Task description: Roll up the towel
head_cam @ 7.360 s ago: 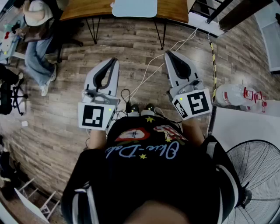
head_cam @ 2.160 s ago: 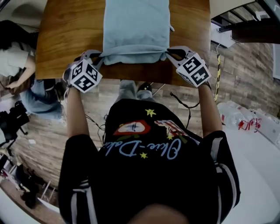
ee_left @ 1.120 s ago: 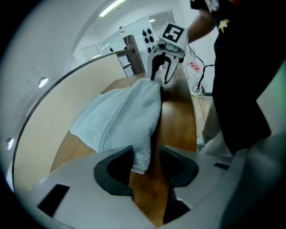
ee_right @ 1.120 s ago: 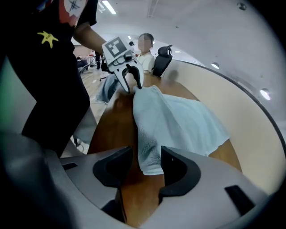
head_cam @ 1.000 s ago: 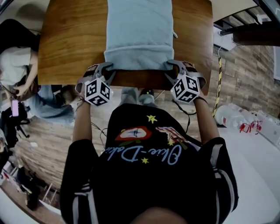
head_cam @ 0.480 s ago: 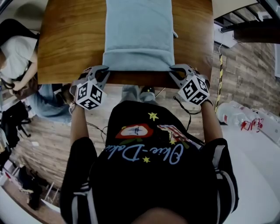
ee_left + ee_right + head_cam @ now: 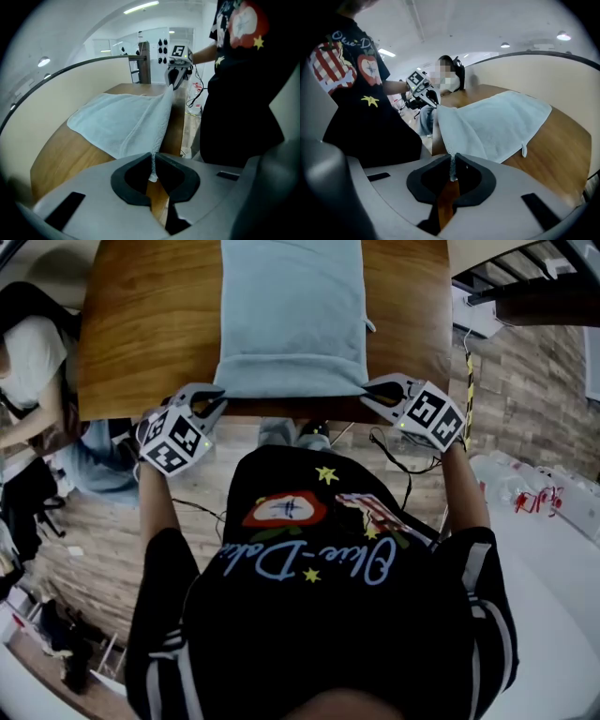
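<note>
Whereas a second ago both tools stood open at the near hem, the left tool (image 7: 216,395) now pinches the near left corner of the light blue towel (image 7: 291,315), and the right tool (image 7: 367,388) pinches the near right corner, each with its jaws closed tight on the cloth. The towel lies flat along the wooden counter (image 7: 141,324), its near edge lifted slightly and stretched between the two grips. With both corners secured, the first turn toward the far end looks ready to begin.
</note>
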The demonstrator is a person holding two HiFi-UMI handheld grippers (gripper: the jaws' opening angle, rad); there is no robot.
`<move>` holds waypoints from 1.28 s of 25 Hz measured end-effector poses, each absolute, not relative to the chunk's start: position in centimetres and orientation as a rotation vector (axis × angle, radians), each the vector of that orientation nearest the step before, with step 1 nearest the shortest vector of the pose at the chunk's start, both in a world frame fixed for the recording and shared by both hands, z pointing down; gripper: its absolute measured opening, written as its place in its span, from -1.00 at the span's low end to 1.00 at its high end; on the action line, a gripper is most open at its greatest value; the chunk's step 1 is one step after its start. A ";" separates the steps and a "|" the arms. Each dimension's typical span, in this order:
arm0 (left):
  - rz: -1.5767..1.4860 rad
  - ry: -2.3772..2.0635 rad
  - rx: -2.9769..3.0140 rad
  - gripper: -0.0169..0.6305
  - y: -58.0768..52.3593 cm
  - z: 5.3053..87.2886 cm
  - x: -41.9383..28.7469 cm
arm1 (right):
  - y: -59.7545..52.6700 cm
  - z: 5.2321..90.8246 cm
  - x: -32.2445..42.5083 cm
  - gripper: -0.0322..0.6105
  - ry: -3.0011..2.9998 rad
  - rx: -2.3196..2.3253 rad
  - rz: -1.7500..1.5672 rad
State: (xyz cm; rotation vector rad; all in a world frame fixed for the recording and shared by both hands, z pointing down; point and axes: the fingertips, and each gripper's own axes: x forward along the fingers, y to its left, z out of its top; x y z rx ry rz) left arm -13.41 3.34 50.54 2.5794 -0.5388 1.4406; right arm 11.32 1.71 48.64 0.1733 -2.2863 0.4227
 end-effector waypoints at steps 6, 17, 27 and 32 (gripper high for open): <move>1.428 -0.529 2.576 -0.88 0.3 50.2 -13.3 | -1.5 48.5 11.4 -0.84 -2.290 0.219 0.451; 1.504 -0.614 2.589 -0.87 -5.1 52.1 -13.5 | -6.6 50.2 11.3 -0.84 -2.251 0.356 0.480; 1.529 -0.820 2.584 -0.53 -8.0 53.2 -13.3 | -9.3 52.8 11.8 -0.80 -2.193 0.477 0.466; 1.474 -0.921 2.564 -0.18 -9.5 52.9 -14.5 | -10.1 52.8 11.4 -0.52 -2.209 0.471 0.472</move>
